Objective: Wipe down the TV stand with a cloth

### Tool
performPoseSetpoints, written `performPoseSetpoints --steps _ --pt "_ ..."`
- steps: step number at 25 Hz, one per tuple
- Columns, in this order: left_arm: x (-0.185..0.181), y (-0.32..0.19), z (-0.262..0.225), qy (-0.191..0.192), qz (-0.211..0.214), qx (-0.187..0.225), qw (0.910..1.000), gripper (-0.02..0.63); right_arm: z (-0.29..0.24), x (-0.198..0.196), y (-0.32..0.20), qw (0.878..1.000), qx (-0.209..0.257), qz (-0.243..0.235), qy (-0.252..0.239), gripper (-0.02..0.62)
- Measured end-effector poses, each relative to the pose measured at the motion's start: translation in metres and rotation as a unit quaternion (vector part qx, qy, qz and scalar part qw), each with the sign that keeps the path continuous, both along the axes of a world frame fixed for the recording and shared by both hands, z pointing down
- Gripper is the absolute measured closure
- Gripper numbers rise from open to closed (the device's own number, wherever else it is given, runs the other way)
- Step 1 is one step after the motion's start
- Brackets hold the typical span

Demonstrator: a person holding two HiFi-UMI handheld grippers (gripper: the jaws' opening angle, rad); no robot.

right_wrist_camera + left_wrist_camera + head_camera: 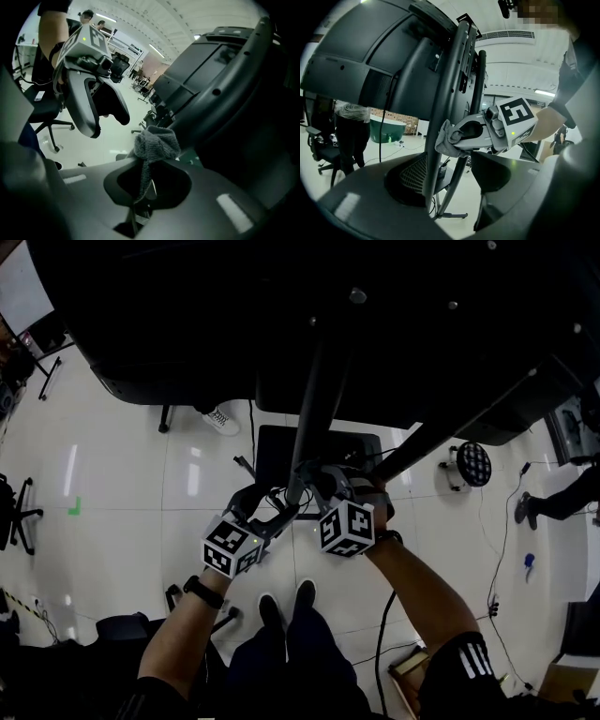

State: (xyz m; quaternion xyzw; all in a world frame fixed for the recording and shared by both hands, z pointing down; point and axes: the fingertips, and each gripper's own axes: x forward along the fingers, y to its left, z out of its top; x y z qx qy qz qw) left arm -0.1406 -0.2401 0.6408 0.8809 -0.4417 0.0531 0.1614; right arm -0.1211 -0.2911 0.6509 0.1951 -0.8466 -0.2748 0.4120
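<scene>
Presently: right gripper (457, 139) pinches cloth (157, 143) against post (440, 117); left gripper (108, 126) agape alongside; wiping seemingly underway, remainder unclear.

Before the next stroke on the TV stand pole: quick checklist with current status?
1. Cloth gripped: ok. The right claw is shut on the grey cloth, which is bunched at its tips.
2. Cloth on the stand pole: ok. The left gripper view shows it pressed against the pole.
3. Left claw free of the pole: cannot tell. Its jaws are apart around the pole and floor shows on one side, but the other side is hidden.
4. Claws clear of each other: ok. The head view shows them side by side, apart.
5. Room to travel up the pole: cannot tell. The TV back hangs close above.
</scene>
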Motion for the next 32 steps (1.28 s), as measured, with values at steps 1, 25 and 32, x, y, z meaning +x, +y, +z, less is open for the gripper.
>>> performPoseSetpoints --steps 1,25,32 --pt "0.001 -0.002 0.01 0.001 0.002 -0.004 1.0 0.293 0.012 0.001 -0.001 1.0 -0.007 0.003 0.002 0.58" --pt "-0.001 0.005 0.253 -0.016 0.032 -0.137 0.9899 0.278 0.271 -0.01 0.019 0.991 -0.11 0.017 0.08 0.58" --pt "0.006 0.011 0.29 -0.015 0.032 -0.164 0.9858 0.276 0.318 -0.012 0.018 0.985 -0.142 0.042 0.087 0.58"
